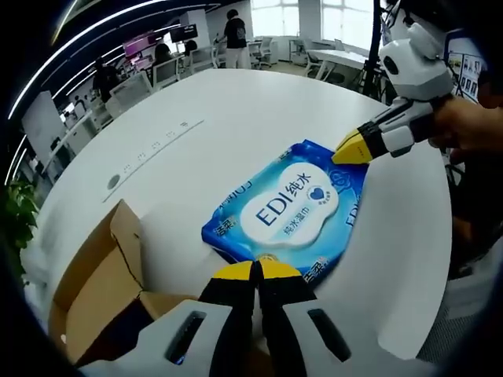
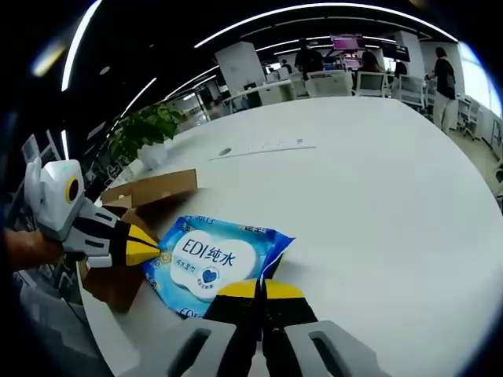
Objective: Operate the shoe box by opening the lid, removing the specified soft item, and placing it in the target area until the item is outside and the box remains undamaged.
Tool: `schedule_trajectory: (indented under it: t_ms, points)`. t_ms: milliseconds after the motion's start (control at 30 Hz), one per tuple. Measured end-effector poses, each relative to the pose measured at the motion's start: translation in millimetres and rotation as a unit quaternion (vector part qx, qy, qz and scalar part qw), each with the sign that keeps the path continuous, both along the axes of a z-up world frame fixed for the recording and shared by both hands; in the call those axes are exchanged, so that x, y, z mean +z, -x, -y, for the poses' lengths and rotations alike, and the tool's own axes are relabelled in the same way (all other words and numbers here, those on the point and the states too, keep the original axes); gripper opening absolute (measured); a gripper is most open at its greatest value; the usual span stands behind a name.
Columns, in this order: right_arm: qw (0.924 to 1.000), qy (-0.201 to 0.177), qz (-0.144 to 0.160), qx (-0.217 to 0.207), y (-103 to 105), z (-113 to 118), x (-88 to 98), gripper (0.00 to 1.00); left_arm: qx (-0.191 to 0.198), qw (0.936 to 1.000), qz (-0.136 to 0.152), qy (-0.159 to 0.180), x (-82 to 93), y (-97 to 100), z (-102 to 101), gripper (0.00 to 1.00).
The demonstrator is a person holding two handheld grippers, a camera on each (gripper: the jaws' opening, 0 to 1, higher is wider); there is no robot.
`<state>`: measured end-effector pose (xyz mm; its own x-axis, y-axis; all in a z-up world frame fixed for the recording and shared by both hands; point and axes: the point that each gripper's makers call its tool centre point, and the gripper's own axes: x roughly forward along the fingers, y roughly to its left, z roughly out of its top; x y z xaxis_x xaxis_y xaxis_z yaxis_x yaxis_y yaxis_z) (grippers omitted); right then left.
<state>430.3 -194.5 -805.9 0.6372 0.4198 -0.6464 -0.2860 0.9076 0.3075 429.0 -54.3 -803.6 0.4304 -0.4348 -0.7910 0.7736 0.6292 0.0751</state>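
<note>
Your left hand-held gripper (image 1: 257, 271) and right hand-held gripper (image 2: 260, 289) each pinch an opposite edge of the blue wipes pack (image 1: 287, 210) on the white table (image 1: 236, 126), beside the open box (image 1: 98, 283).

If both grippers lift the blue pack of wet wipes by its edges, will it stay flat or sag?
The wipes pack is a soft film pouch, so it will probably sag in the middle. Its glossy wrapper may slip between the jaws. The left gripper and right gripper each pinch only a thin edge seam, so the hold looks weak. It lies flat on the white table and should not roll.
</note>
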Motion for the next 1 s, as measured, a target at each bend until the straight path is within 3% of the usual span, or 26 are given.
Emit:
schedule_trajectory:
  t_ms: [500, 1000]
  points:
    - [1.0000, 0.001, -0.008, -0.006, 1.8, 2.9, -4.8, 0.00, -0.033, 0.9986, 0.009, -0.041, -4.6, 6.3, -0.1, 0.01]
    - [0.9998, 0.014, -0.015, -0.003, 8.6, 6.3, -7.7, 0.04, -0.012, 0.9996, -0.014, -0.021, -0.2, 12.4, -5.9, 0.06]
